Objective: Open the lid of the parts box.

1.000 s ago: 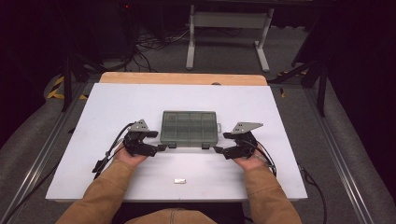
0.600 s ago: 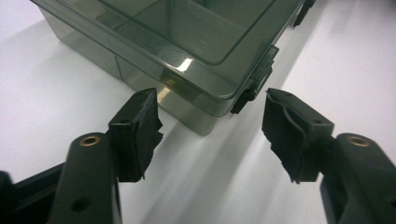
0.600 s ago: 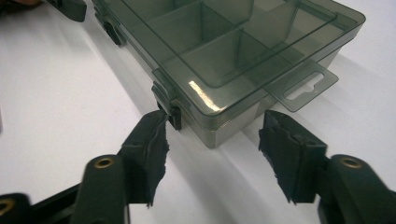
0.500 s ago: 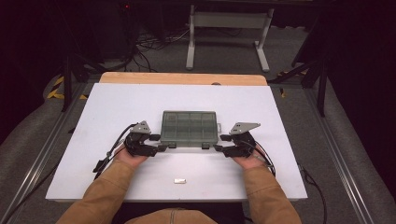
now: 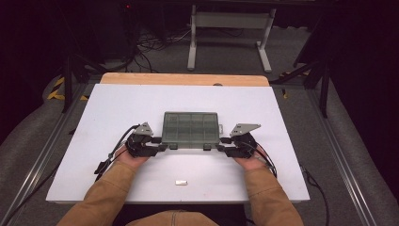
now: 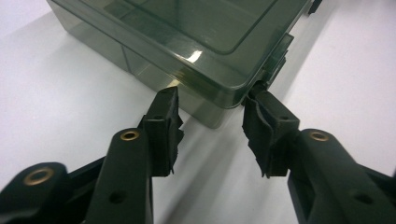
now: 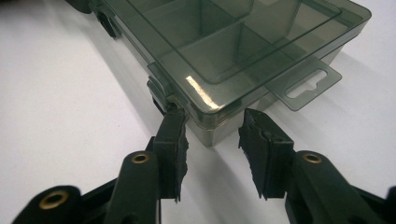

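A smoky clear compartment box [image 5: 190, 128] lies lid down-shut on the white table [image 5: 141, 101]. My left gripper [image 5: 162, 147] sits at its near left corner and my right gripper [image 5: 220, 147] at its near right corner. In the left gripper view the box corner [image 6: 219, 100] lies between the pads of the left gripper [image 6: 210, 100], one tip beside a latch [image 6: 275, 56]. In the right gripper view the right gripper [image 7: 210, 116] straddles the other corner [image 7: 210, 133], by a latch [image 7: 159, 91] and a hang tab [image 7: 306, 84]. Both pairs of jaws have just been closing; I see no firm pinch.
A small silvery piece [image 5: 181, 182] lies near the table's front edge between the forearms. A wooden strip [image 5: 183, 78] runs along the far edge. Beyond it stand a metal frame [image 5: 228, 35] and floor cables. Rails flank the table.
Both grippers' jaws have narrowed around the box's near corners. The hands and the box have stayed where they were.
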Available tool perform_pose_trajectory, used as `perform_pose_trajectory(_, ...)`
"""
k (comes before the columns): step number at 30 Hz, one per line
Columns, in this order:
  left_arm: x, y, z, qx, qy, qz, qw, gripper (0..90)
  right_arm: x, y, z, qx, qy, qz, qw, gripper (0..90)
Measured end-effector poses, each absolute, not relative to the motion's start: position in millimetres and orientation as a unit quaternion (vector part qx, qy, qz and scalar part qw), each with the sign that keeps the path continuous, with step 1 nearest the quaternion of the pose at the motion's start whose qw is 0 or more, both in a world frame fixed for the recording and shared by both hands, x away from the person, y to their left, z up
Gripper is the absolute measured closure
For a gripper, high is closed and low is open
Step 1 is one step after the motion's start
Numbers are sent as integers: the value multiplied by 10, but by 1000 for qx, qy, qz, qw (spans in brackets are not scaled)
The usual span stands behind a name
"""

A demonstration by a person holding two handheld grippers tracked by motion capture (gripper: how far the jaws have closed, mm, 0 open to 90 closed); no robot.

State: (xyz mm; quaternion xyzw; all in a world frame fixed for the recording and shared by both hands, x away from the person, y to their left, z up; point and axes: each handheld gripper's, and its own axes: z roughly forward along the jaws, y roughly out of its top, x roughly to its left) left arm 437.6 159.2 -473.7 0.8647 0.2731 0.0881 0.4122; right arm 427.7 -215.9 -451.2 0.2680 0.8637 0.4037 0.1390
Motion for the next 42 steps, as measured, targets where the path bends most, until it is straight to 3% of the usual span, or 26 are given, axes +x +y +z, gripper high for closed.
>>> perform_pose_trajectory(42,4364,1583,-4733,867,274,89,406,594,4270,-2136,-4497,261,866,401,147,668)
